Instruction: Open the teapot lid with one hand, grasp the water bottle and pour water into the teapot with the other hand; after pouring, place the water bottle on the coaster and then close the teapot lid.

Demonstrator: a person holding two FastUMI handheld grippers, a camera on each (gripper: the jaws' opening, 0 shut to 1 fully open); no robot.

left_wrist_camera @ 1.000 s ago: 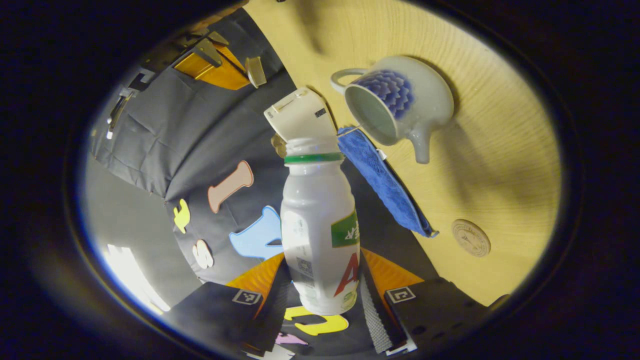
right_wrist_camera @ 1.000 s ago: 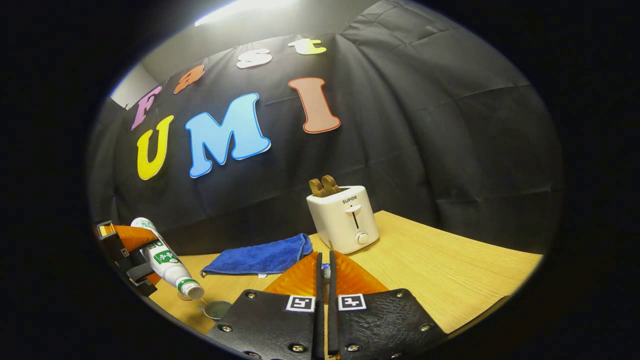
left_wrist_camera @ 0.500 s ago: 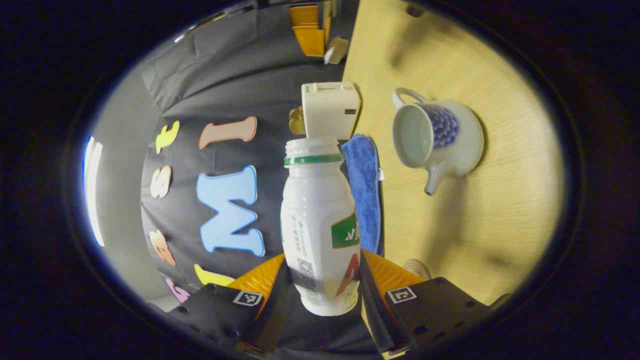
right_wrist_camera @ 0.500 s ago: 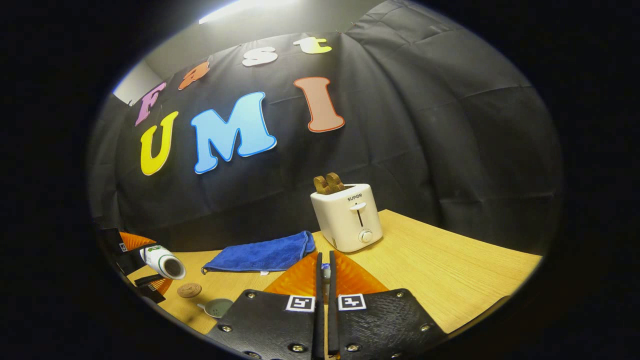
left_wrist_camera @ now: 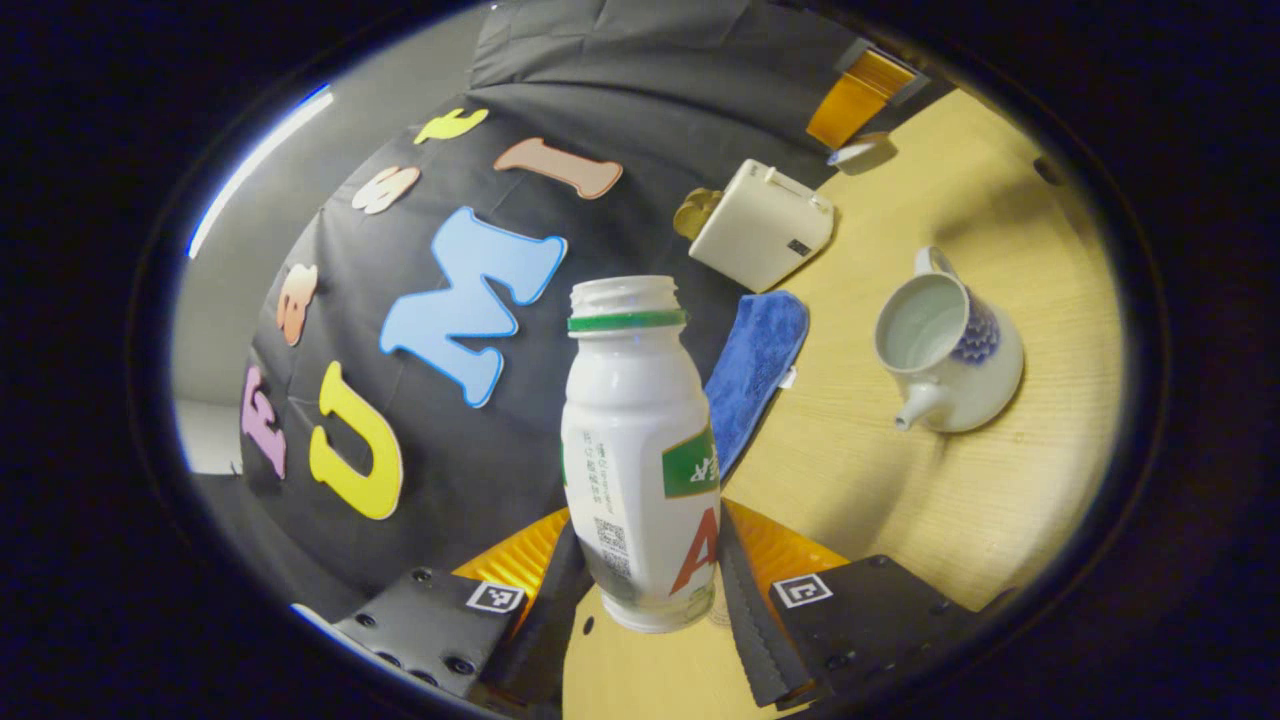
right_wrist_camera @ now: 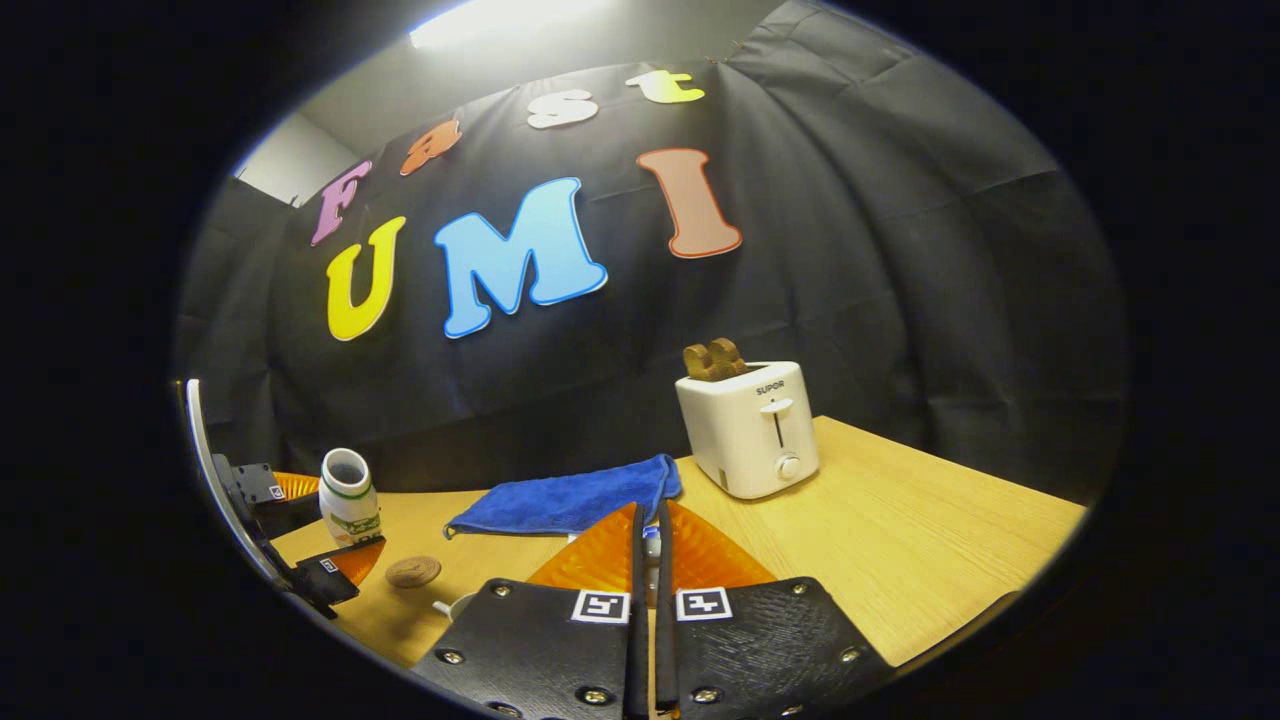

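My left gripper (left_wrist_camera: 645, 545) is shut on a white water bottle (left_wrist_camera: 640, 450) with a green neck ring and no cap, held upright. The right gripper view shows the bottle (right_wrist_camera: 350, 495) at the far left, in the left gripper (right_wrist_camera: 305, 545), just left of the round brown coaster (right_wrist_camera: 413, 571). The white teapot (left_wrist_camera: 950, 345) with a blue pattern stands open on the table (left_wrist_camera: 870, 500), right of the bottle. My right gripper (right_wrist_camera: 650, 525) is shut on the small knob of the teapot lid (right_wrist_camera: 651, 545). That lid (left_wrist_camera: 858, 150) hangs far off above the table.
A blue cloth (right_wrist_camera: 570, 500) lies folded at the back of the wooden table (right_wrist_camera: 900, 540). A white toaster (right_wrist_camera: 750, 430) with two brown slices stands to its right. The cloth (left_wrist_camera: 755, 370) lies between the bottle and the toaster (left_wrist_camera: 760, 225).
The bottle has swung from a tipped pouring tilt over the teapot back to upright and moved away from the teapot toward the coaster. The right gripper still holds the lid up.
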